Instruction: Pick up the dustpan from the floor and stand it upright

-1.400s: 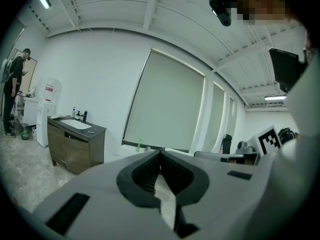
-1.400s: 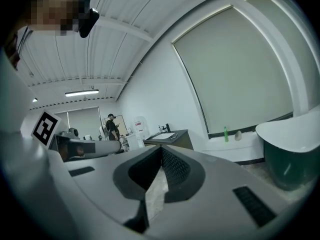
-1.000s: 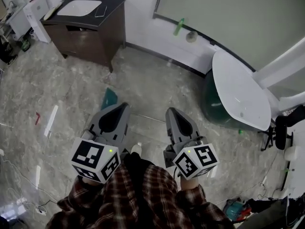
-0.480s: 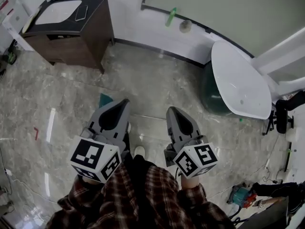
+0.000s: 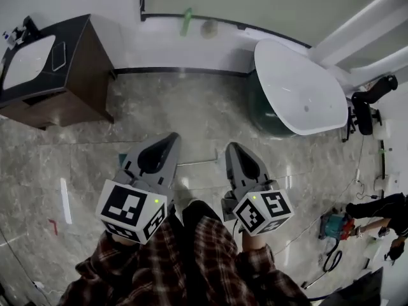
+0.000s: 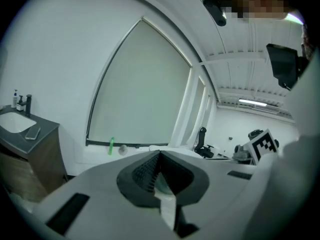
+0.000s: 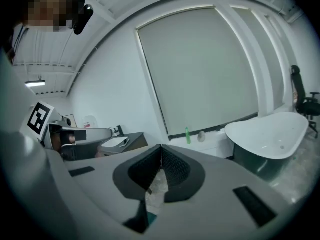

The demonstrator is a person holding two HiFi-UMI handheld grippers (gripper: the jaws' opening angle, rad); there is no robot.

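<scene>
The step in hand looks like the approach, with nothing grasped yet. The left claw [image 5: 171, 137] and the right claw [image 5: 231, 146] are each pressed together and empty, held above the marble floor [image 5: 191, 110]. The dustpan [image 5: 122, 160] lies on the floor, mostly hidden beneath the left claw. A teal corner shows, and what seems to be its thin handle [image 5: 199, 162] runs between the two claws. Next, I judge, one claw must open and drop low onto that handle.
</scene>
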